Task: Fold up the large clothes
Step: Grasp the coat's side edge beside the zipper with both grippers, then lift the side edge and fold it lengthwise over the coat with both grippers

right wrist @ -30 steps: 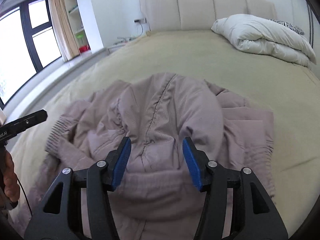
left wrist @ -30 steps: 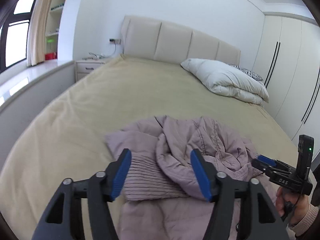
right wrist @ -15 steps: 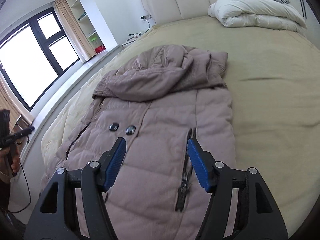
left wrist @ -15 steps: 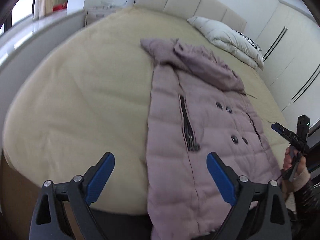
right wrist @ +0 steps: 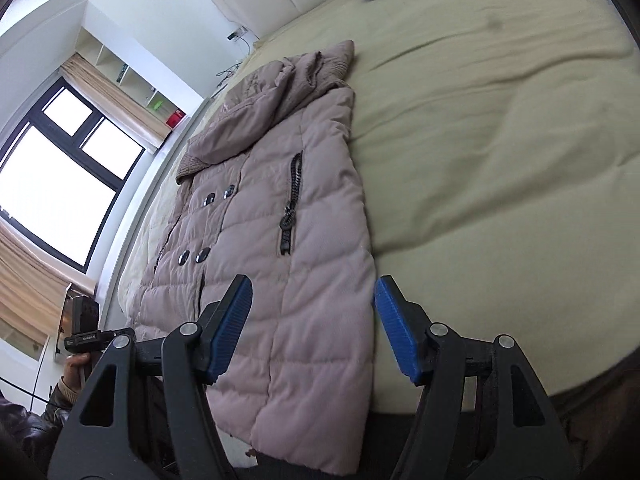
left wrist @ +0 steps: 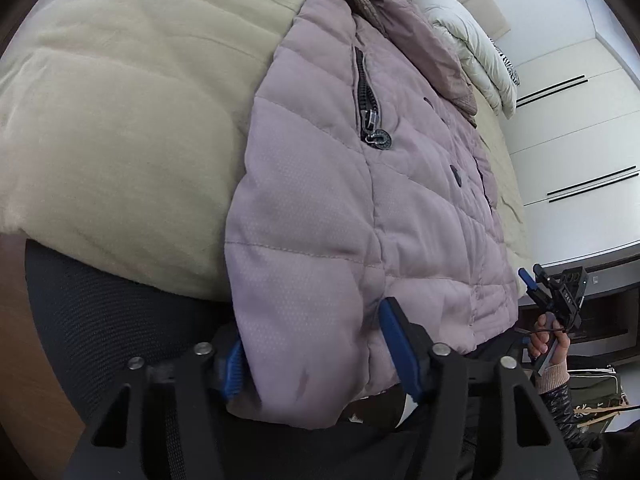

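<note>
On the bed [right wrist: 500, 128] a pink puffy coat [right wrist: 280, 240] lies flat, its bottom edge hanging over the near side. The left gripper [left wrist: 316, 354] is closing its blue fingers [left wrist: 394, 340] around the coat's near left corner. The right gripper [right wrist: 312, 320] is open over the near right corner, not pinching it.

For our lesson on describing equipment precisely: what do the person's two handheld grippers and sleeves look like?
Each gripper, left gripper and right gripper, has black angular plastic arms with silver pivot bolts and two ribbed blue pads. The right one, seen from the left wrist, carries a black box with small white lettering and a thin dark cable. The person wears a dark shiny jacket sleeve over a tan knitted cuff.
</note>
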Demonstrator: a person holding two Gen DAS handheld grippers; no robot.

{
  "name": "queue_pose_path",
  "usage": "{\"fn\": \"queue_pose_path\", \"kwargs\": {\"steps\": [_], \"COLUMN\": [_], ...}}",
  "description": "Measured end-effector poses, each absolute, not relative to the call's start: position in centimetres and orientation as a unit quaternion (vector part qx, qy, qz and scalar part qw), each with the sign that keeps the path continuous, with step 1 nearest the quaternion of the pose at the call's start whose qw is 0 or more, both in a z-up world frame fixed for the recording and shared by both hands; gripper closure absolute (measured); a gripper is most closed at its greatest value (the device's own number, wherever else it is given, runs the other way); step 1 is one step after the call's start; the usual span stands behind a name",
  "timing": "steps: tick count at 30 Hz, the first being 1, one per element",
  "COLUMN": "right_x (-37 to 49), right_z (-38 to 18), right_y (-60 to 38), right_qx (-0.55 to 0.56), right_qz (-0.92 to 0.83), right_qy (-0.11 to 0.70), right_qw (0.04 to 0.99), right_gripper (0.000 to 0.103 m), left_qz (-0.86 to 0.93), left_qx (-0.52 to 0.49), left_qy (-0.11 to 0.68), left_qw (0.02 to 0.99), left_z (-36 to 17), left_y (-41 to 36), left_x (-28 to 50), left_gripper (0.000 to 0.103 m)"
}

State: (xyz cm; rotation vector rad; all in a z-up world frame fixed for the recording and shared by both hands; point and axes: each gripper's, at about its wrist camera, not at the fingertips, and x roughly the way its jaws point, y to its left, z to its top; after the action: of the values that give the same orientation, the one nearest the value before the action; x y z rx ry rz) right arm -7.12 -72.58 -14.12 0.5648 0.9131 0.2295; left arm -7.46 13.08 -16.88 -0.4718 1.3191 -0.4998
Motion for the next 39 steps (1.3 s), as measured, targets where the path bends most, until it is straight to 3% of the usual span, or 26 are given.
{"fn": "queue_pose_path", "kwargs": {"steps": [2, 17, 25, 26, 29, 30, 31, 37, 39], "right_x": [-8.3, -9.0, -8.0, -7.9, -7.9, -8.0, -8.0, -9.4, -9.6], "right_z": [-14.5, -18.3, -18.6, -18.6, -18.8, -19.0, -19.3, -19.8, -19.7], "right_y": [-73.4, -72.4, -70.5, -70.4, -70.0, -69.9, -69.9, -71.4, -71.4], "right_qx": [0.272, 0.322, 0.322, 0.327, 0.339, 0.337, 0.340, 0.391, 0.391], "right_qz": [0.097, 0.114, 0.127, 0.131, 0.143, 0.139, 0.136, 0.147, 0.147], "right_qy": [0.448, 0.560, 0.600, 0.599, 0.598, 0.599, 0.598, 0.556, 0.549], "right_qw": [0.846, 0.755, 0.721, 0.719, 0.712, 0.713, 0.713, 0.718, 0.724], "right_gripper": [0.040, 0.040, 0.040, 0.041, 0.060, 0.071, 0.075, 0.085, 0.087], "left_qz": [-0.233, -0.249, -0.253, -0.253, -0.254, -0.255, -0.255, -0.246, -0.243], "left_qx": [-0.212, -0.204, -0.203, -0.203, -0.203, -0.203, -0.202, -0.192, -0.188], "left_qy": [0.602, 0.614, 0.608, 0.606, 0.605, 0.606, 0.607, 0.617, 0.608], "left_qw": [0.733, 0.721, 0.725, 0.726, 0.726, 0.726, 0.725, 0.722, 0.732], "left_z": [-17.0, -17.5, -17.5, -17.4, -17.4, -17.4, -17.5, -17.6, -17.2], "left_y": [12.8, 12.5, 12.3, 12.3, 12.3, 12.3, 12.3, 12.0, 11.8], "left_x": [-7.2, -7.6, -7.7, -7.8, -7.8, -7.8, -7.8, -7.6, -7.9], "left_gripper": [0.050, 0.052, 0.079, 0.079, 0.081, 0.081, 0.081, 0.076, 0.082]}}
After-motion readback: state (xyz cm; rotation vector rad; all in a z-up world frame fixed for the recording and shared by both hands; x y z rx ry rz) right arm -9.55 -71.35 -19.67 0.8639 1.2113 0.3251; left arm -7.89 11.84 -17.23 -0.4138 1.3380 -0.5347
